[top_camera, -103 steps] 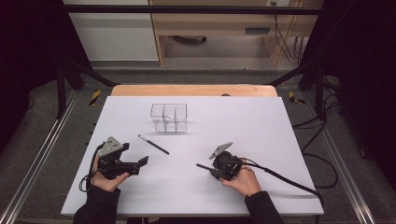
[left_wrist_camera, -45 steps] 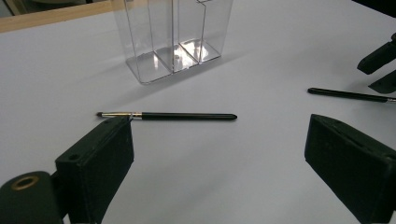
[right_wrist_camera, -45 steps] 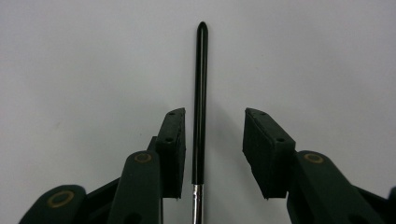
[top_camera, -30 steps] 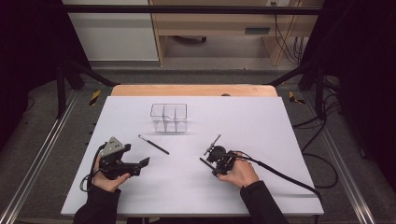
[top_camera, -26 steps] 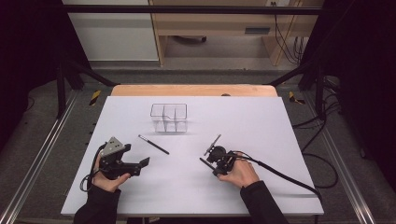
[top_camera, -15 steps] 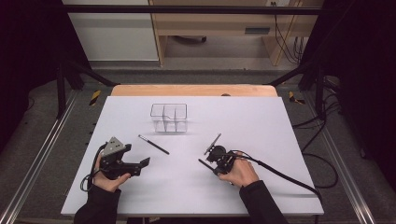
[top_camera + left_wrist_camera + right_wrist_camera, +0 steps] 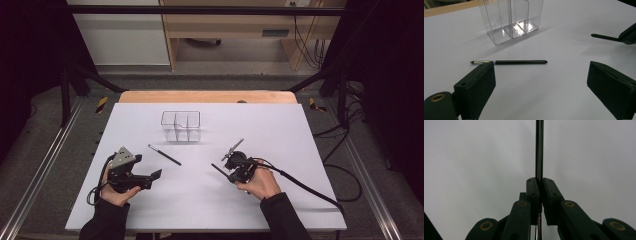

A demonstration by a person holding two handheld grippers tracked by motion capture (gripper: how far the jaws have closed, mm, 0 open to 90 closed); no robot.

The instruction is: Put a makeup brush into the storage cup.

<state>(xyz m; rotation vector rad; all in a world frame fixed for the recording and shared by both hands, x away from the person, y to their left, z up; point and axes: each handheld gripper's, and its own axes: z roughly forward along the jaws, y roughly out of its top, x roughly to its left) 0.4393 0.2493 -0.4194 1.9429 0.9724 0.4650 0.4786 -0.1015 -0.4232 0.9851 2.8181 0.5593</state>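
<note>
Organizer (image 7: 180,125), clear plastic, stands upright toward the far middle of the white table (image 7: 300,130); left gripper view shows three narrow compartments (image 7: 510,20), all see-through with bare floors, nothing in them. Right gripper (image 7: 231,167) has its jaws pinched tight on a thin dark brush (image 7: 232,149); right gripper view has the shaft (image 7: 539,150) running straight up between the closed pads, one end sticking out toward the organizer, the other out behind. Jaws have just been closing onto it. Second brush (image 7: 164,154) lies flat on the table, near the organizer's front, apart from it. Left gripper (image 7: 150,176) rests on the table, jaws spread wide, holding nothing; second brush (image 7: 509,61) lies just beyond its tips.
</note>
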